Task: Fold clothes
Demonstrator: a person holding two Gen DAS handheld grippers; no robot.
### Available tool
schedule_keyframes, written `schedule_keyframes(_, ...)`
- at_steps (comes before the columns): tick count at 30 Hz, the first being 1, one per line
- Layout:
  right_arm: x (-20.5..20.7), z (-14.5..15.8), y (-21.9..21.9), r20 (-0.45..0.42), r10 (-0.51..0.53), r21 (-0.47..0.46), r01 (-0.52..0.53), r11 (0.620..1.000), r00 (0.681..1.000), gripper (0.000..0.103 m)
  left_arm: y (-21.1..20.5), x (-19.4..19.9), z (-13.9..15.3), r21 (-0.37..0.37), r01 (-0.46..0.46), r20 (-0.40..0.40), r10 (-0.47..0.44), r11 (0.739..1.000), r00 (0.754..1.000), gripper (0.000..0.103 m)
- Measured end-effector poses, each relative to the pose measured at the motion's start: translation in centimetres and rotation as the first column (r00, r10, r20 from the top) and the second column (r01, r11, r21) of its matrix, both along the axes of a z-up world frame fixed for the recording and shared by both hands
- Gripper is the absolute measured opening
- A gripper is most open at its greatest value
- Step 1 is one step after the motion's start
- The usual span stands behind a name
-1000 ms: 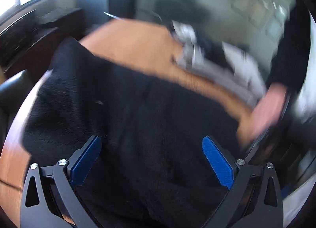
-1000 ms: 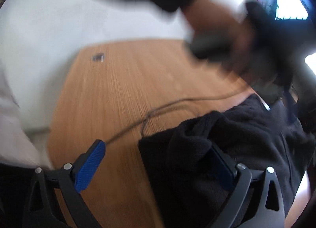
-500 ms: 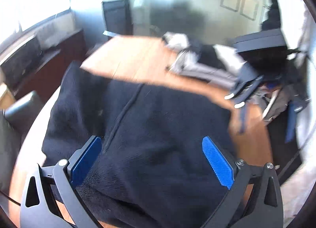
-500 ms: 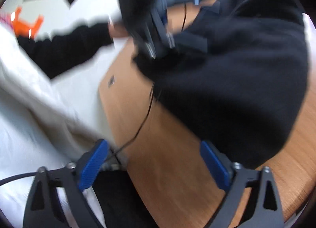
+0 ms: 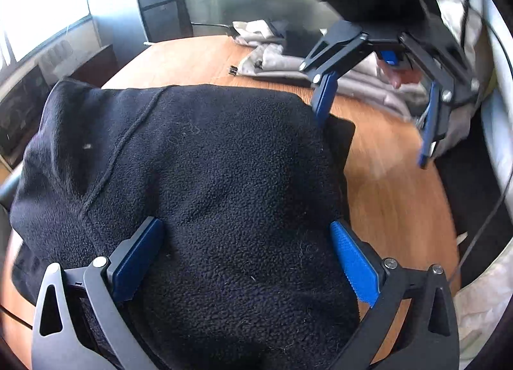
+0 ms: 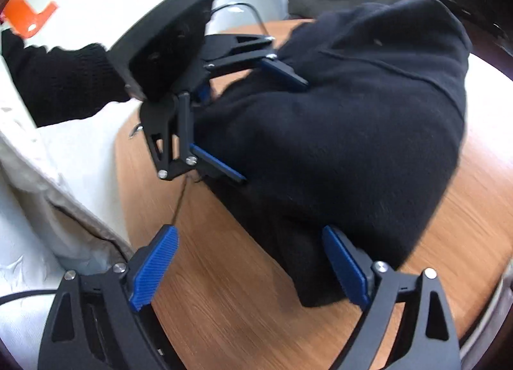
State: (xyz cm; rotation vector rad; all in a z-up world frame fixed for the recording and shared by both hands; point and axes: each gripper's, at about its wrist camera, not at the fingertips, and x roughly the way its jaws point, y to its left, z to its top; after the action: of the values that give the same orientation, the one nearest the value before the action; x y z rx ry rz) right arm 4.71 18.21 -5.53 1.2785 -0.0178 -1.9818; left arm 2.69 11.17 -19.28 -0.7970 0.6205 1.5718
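A dark navy fleece garment [image 5: 205,184] lies bunched on the round wooden table [image 5: 394,197]; it also shows in the right wrist view [image 6: 352,120]. My left gripper [image 5: 247,258] is open, its blue pads straddling the fleece's near edge; it shows in the right wrist view [image 6: 256,123] at the garment's left side. My right gripper [image 6: 253,267] is open over bare wood, its right pad against the fleece's near corner. It shows in the left wrist view [image 5: 375,120], hovering at the garment's far right corner.
A pile of grey and white clothes [image 5: 288,59] lies at the table's far side. A thin black cable [image 6: 179,203] runs across the wood by the left gripper. A black chair [image 5: 163,14] stands beyond the table. The person's light clothing [image 6: 48,161] borders the table edge.
The right gripper has swung in over the table to the garment's corner. The left gripper has settled lower over the fleece. Both stayed open.
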Motion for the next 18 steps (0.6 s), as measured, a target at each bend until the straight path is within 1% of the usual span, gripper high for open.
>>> schedule_keyframes(2, 1.3, 1.3, 0.0, -0.147, -0.033, 0.116, 0.051, 0.992, 0.989, 0.09, -0.5, -1.4, 0.2, 0.044, -0.032, 0.083, 0.029, 0.999, 0.996, 0.102)
schedule_keyframes(3, 1.9, 1.6, -0.3, -0.223, -0.037, 0.187, 0.08, 0.979, 0.974, 0.092, -0.7, -1.9, 0.3, 0.063, -0.045, 0.121, 0.037, 0.997, 0.992, 0.102)
schedule_keyframes(4, 2.5, 1.7, -0.9, -0.299, -0.032, 0.261, 0.114, 0.959, 0.954, 0.094, -0.7, -2.2, 0.1, 0.083, -0.057, 0.157, 0.043, 0.995, 0.987, 0.102)
schedule_keyframes(5, 2.8, 1.2, -1.5, -0.354, -0.005, 0.342, 0.134, 0.93, 0.935, 0.097, -0.8, -2.6, 0.1, 0.094, -0.065, 0.179, 0.047, 0.994, 0.983, 0.102)
schedule_keyframes(6, 3.0, 0.5, -2.2, -0.395, 0.035, 0.424, 0.149, 0.894, 0.918, 0.097, -0.8, -2.9, 0.1, 0.103, -0.073, 0.2, 0.051, 0.992, 0.978, 0.102)
schedule_keyframes(7, 3.0, -0.1, -2.6, -0.416, 0.073, 0.484, 0.152, 0.862, 0.907, 0.097, -0.8, -3.1, 0.1, 0.108, -0.079, 0.217, 0.054, 0.991, 0.975, 0.102)
schedule_keyframes(8, 2.9, -0.9, -3.6, -0.44, 0.101, 0.521, 0.162, 0.838, 0.892, 0.097, -0.8, -3.3, 0.0, 0.113, -0.086, 0.232, 0.057, 0.99, 0.971, 0.102)
schedule_keyframes(10, 2.7, -2.8, -6.3, -0.499, 0.151, 0.577, 0.196, 0.793, 0.854, 0.097, -1.1, -3.3, 0.3, 0.114, -0.09, 0.238, 0.061, 0.989, 0.969, 0.102)
schedule_keyframes(11, 2.6, -3.7, -7.7, -0.525, 0.178, 0.603, 0.216, 0.768, 0.832, 0.096, -1.0, -3.2, 0.3, 0.109, -0.085, 0.229, 0.058, 0.99, 0.972, 0.102)
schedule_keyframes(12, 2.0, -4.3, -8.4, -0.552, 0.175, 0.613, 0.255, 0.748, 0.815, 0.094, -0.9, -3.1, 0.3, 0.104, -0.079, 0.219, 0.054, 0.991, 0.974, 0.102)
schedule_keyframes(13, 1.5, -4.1, -8.3, -0.57, 0.143, 0.595, 0.287, 0.751, 0.809, 0.092, -0.9, -3.0, 0.3, 0.1, -0.073, 0.21, 0.051, 0.992, 0.976, 0.102)
schedule_keyframes(14, 1.1, -3.6, -7.8, -0.582, 0.105, 0.568, 0.311, 0.762, 0.806, 0.089, -0.8, -2.9, 0.2, 0.099, -0.072, 0.208, 0.05, 0.992, 0.977, 0.102)
schedule_keyframes(15, 0.7, -3.1, -7.4, -0.593, 0.066, 0.541, 0.336, 0.771, 0.802, 0.081, -0.8, -2.9, 0.1, 0.099, -0.071, 0.205, 0.05, 0.992, 0.977, 0.102)
schedule_keyframes(16, 0.3, -2.6, -7.0, -0.603, 0.027, 0.512, 0.361, 0.779, 0.797, 0.078, -0.9, -3.0, 0.2, 0.103, -0.075, 0.205, 0.052, 0.992, 0.977, 0.102)
schedule_keyframes(17, 0.1, -2.3, -6.5, -0.601, -0.008, 0.489, 0.376, 0.787, 0.799, 0.076, -0.9, -3.0, 0.2, 0.106, -0.078, 0.204, 0.055, 0.991, 0.977, 0.102)
schedule_keyframes(18, 0.2, -1.9, -5.7, -0.59, -0.038, 0.474, 0.384, 0.793, 0.807, 0.069, -0.8, -3.0, 0.1, 0.108, -0.077, 0.194, 0.055, 0.991, 0.979, 0.102)
